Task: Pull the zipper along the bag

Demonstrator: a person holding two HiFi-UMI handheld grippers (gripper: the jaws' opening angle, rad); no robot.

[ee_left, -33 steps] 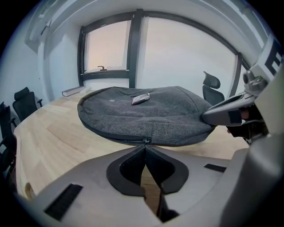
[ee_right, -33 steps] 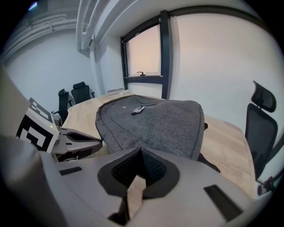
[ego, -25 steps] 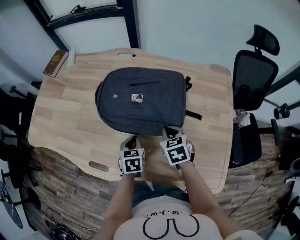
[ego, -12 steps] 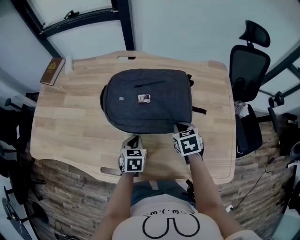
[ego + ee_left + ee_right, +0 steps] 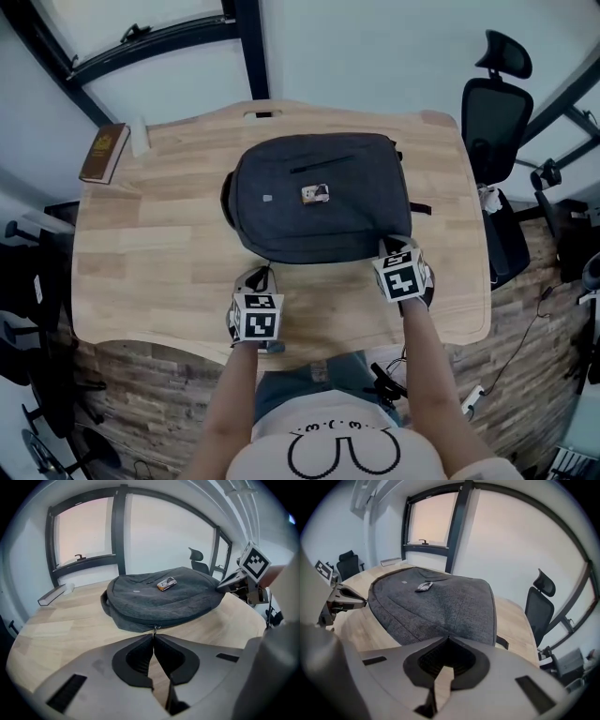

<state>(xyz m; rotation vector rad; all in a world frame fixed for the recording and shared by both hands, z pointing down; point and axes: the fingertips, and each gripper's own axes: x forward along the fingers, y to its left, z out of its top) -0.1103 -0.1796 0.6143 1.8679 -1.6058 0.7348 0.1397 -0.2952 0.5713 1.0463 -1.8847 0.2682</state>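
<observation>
Head view: grey bag (image 5: 319, 192) lay in the middle of the wooden counter (image 5: 141, 244), with a book (image 5: 103, 152) at upper left and an office chair (image 5: 495, 103) at upper right. The left gripper (image 5: 263, 277) met the bag's near edge at lower centre, and the right gripper (image 5: 394, 247) sat at its lower right corner. Left gripper view: jaws were pinched together on the zipper pull (image 5: 154, 630) at the bag's seam. Right gripper view: jaws were closed tight on the bag's near edge.
</observation>
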